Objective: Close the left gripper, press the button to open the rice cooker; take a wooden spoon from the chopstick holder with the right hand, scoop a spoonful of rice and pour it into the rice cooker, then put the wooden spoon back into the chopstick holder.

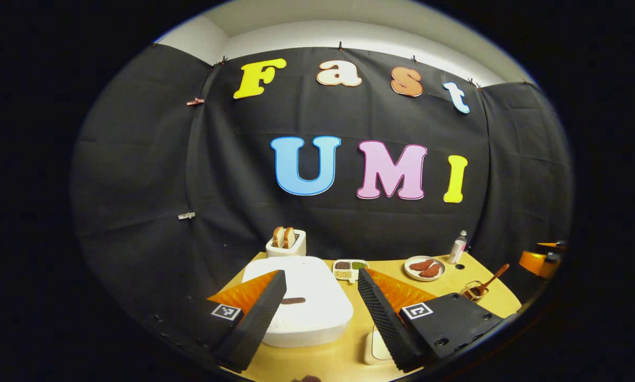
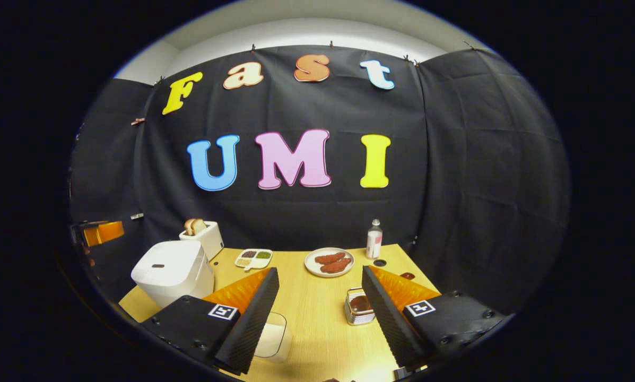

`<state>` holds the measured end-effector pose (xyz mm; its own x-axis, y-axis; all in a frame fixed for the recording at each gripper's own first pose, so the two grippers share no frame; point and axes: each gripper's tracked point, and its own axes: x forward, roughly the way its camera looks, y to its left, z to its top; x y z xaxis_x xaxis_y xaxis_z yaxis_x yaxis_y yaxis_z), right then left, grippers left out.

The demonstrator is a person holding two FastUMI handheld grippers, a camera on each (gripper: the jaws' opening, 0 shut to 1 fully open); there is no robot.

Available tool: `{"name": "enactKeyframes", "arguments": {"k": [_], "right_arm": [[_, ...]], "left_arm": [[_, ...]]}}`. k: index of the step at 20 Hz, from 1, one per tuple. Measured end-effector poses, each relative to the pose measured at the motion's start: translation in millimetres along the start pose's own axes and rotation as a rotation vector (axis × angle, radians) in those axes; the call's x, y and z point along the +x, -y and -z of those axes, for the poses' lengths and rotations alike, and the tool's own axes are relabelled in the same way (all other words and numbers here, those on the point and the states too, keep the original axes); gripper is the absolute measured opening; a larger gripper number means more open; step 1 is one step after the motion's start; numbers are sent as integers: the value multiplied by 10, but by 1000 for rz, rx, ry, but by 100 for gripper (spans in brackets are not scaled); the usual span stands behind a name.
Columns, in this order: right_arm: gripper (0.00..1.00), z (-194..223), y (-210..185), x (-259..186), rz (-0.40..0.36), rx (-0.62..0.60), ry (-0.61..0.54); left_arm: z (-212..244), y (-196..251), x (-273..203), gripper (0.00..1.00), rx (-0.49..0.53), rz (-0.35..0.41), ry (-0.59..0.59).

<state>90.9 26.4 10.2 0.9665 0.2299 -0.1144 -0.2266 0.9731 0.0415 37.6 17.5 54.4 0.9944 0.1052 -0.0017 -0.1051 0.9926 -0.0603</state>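
Rice cooker [image 1: 301,300], lid down, sits on the worktop [image 2: 317,329] directly ahead of the left hand-held gripper [image 1: 321,313], whose fingers are spread wide. Right of the cooker, the spoon [image 1: 491,280] stands in its holder [image 1: 473,291]. The right hand-held gripper [image 2: 320,313] is likewise spread, with the holder just beside its right finger.

Both fisheye views are sharp at the centre and bend strongly toward the edges. Soft light falls from above, brightening the pale wall strip overhead and the yellow worktop [image 2: 317,297]. The black cloth backdrop stays dim, shadows are faint, and glare is slight
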Motion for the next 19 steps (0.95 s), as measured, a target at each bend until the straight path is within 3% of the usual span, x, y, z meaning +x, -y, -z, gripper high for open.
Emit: {"name": "enactKeyframes", "arguments": {"k": [3, 8, 19], "right_arm": [[99, -91, -18, -222, 40, -27, 56], [98, 122, -115, -492, 60, -28, 44], [98, 108, -502, -462, -3, -12, 34]], "left_arm": [[154, -31, -295, 94, -28, 13, -7], [323, -183, -588, 95, -13, 6, 22], [583, -253, -725, 95, 3, 16, -17]]}}
